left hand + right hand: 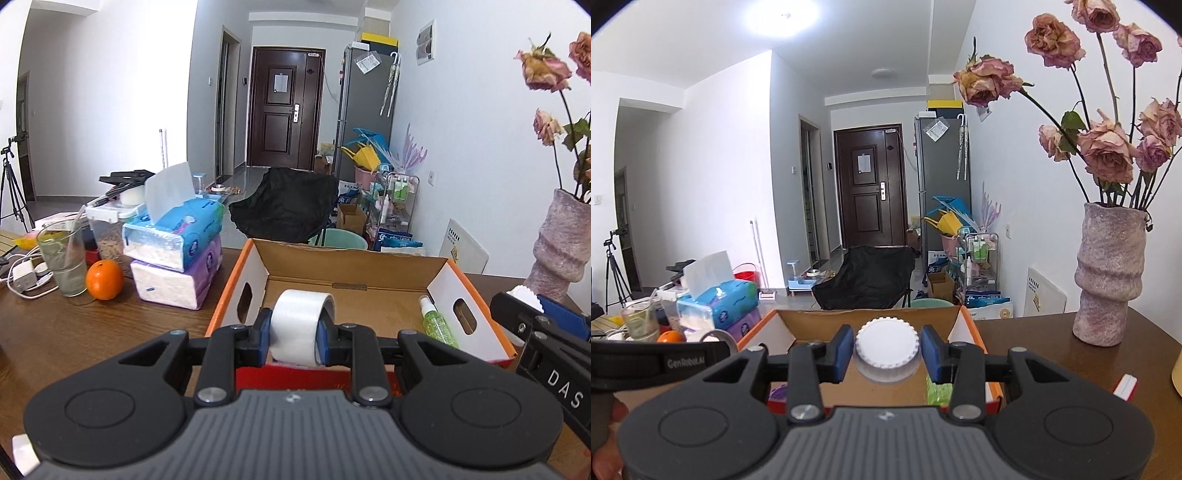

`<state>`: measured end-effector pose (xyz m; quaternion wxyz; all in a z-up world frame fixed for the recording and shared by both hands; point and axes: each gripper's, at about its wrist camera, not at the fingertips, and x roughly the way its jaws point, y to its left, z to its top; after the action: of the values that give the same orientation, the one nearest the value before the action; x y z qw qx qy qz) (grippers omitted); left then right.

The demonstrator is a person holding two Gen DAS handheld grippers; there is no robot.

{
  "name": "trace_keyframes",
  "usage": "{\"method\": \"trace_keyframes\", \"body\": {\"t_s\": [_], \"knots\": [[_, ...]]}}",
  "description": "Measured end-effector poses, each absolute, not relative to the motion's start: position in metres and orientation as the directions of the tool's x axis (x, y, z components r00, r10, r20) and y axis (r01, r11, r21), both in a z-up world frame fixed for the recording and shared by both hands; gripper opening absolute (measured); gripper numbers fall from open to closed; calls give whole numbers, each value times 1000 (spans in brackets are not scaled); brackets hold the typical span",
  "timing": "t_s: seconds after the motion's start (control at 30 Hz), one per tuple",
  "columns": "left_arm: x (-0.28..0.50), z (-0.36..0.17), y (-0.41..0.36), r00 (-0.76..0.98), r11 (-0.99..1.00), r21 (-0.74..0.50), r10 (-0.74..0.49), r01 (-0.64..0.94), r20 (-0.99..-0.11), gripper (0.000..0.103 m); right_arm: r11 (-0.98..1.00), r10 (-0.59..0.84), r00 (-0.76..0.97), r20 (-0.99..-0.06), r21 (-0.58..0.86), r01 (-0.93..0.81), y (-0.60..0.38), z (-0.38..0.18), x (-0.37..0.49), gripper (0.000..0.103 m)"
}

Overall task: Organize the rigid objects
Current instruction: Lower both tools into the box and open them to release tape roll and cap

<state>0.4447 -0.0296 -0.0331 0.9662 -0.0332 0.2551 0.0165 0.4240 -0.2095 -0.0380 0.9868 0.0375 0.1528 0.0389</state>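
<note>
Carrying tape roll (301, 325) in left gripper (294, 332), jaws clamped across its flat sides, over near edge of cardboard box (236, 280). Roll light, stiff, likely slick-faced. Right gripper (886, 352) clamped on white-capped jar (886, 349), rigid, ribbed cap gives purchase, above same box. Both grippers tilted slightly downward, side by side. Green spray bottle (437, 325) already inside.

One cardboard box (388, 275), one tape roll (301, 325), one green spray bottle (437, 325) and one white-lidded jar (886, 352). Two tissue packs (177, 236), one orange (104, 279), one glass (64, 258). One vase (1110, 273) on the worktop (74, 332).
</note>
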Motion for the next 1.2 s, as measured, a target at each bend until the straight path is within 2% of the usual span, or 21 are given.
{"method": "trace_keyframes", "body": {"t_s": [0.7,1.2], "knots": [[523,-50,-49,845,998,-3,55,-66,-532,25,998,66,936,-345,32,-59,-203,-45,500,39],[555,-75,-50,792,995,34,94,-92,-603,25,998,57,899,-435,39,-44,-209,-79,541,39]]}}
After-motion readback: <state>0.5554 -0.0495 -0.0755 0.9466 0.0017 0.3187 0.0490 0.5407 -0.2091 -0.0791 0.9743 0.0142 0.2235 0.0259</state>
